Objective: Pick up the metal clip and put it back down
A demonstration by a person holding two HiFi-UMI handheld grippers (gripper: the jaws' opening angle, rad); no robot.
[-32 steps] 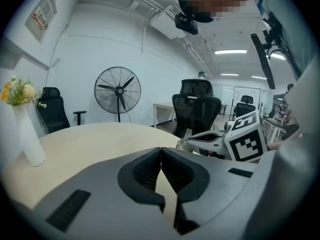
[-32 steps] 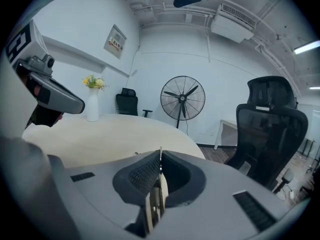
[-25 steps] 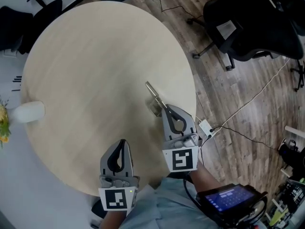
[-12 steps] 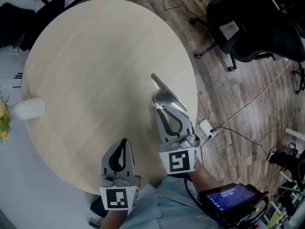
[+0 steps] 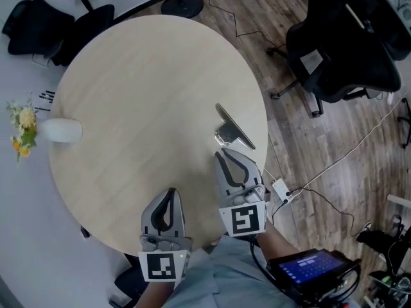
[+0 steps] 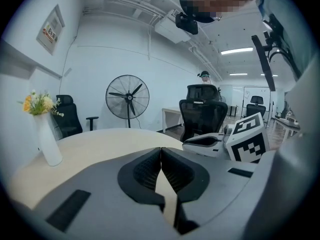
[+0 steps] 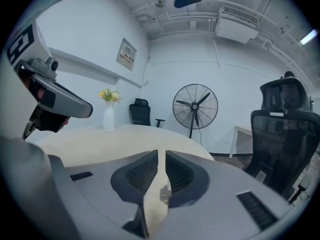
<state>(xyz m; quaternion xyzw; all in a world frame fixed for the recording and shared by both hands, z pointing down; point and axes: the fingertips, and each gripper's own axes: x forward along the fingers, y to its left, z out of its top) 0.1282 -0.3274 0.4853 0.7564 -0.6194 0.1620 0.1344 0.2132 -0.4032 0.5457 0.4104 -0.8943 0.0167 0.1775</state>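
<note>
My right gripper (image 5: 226,151) is shut on the metal clip (image 5: 229,132), a silvery clip with a long dark arm, and holds it a little above the round wooden table (image 5: 141,88) near the right edge. In the right gripper view a small metal part of the clip (image 7: 164,194) shows low between the nearly closed jaws of the right gripper (image 7: 161,154). The left gripper (image 5: 170,192) hovers over the table's near edge, shut with nothing in it. In the left gripper view its tips (image 6: 161,149) meet, and the right gripper's marker cube (image 6: 246,139) shows to the right.
A white vase (image 5: 61,131) with yellow flowers stands at the table's left edge. Black office chairs (image 5: 347,50) and cables lie on the wooden floor to the right, with a white adapter (image 5: 280,188) close to the table. A fan base (image 5: 182,5) stands beyond the far edge.
The right gripper has lifted the clip off the table; the clip went from lying flat to raised and tilted. The head view has shifted. The left gripper stays where it was.
</note>
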